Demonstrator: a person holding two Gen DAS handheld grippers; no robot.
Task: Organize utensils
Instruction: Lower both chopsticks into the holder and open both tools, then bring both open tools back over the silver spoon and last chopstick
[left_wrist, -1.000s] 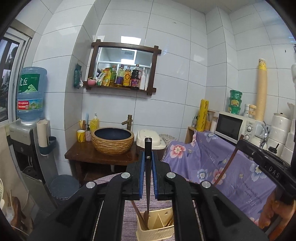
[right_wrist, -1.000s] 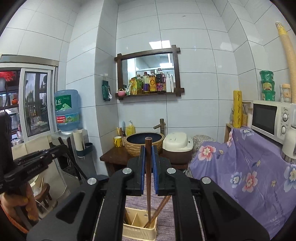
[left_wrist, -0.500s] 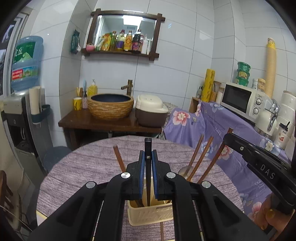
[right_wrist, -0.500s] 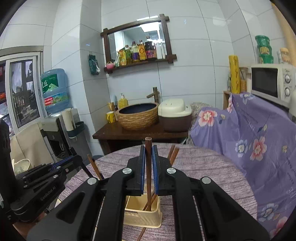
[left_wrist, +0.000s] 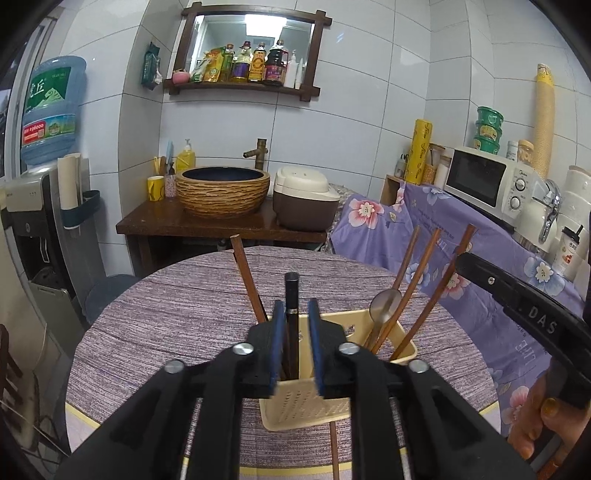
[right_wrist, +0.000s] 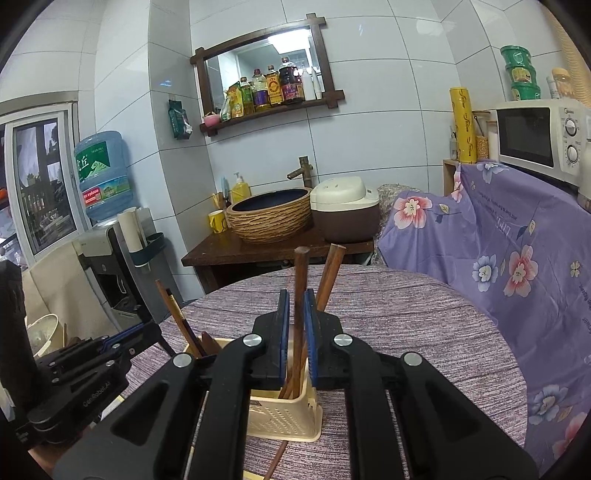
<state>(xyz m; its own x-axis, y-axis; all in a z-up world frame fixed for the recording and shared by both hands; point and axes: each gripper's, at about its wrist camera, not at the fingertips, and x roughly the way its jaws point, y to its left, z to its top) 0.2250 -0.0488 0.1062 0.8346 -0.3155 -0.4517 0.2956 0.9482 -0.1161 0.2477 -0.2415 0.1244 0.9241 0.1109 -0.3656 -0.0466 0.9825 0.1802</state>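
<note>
A cream plastic utensil basket (left_wrist: 306, 400) (right_wrist: 284, 415) stands on the round table with the purple cloth (left_wrist: 184, 314). My left gripper (left_wrist: 295, 314) is open around a black chopstick (left_wrist: 291, 295) that stands in the basket's left compartment. A brown chopstick (left_wrist: 245, 273) leans beside it. A metal spoon (left_wrist: 384, 302) and brown chopsticks (left_wrist: 421, 273) lean in the right compartment. My right gripper (right_wrist: 295, 302) sits just open around a brown chopstick (right_wrist: 300, 277) standing in the basket, with another chopstick (right_wrist: 332, 269) behind it.
A loose brown chopstick (left_wrist: 334, 446) (right_wrist: 277, 458) lies on the table in front of the basket. Behind the table are a wooden stand with a basin (left_wrist: 221, 192) and rice cooker (left_wrist: 304, 201), and a flowered cloth (left_wrist: 424, 229) at the right.
Both grippers have dropped towards the basket and lowered their chopsticks into it. The left jaws have opened off the black chopstick, and the right jaws have eased apart.
</note>
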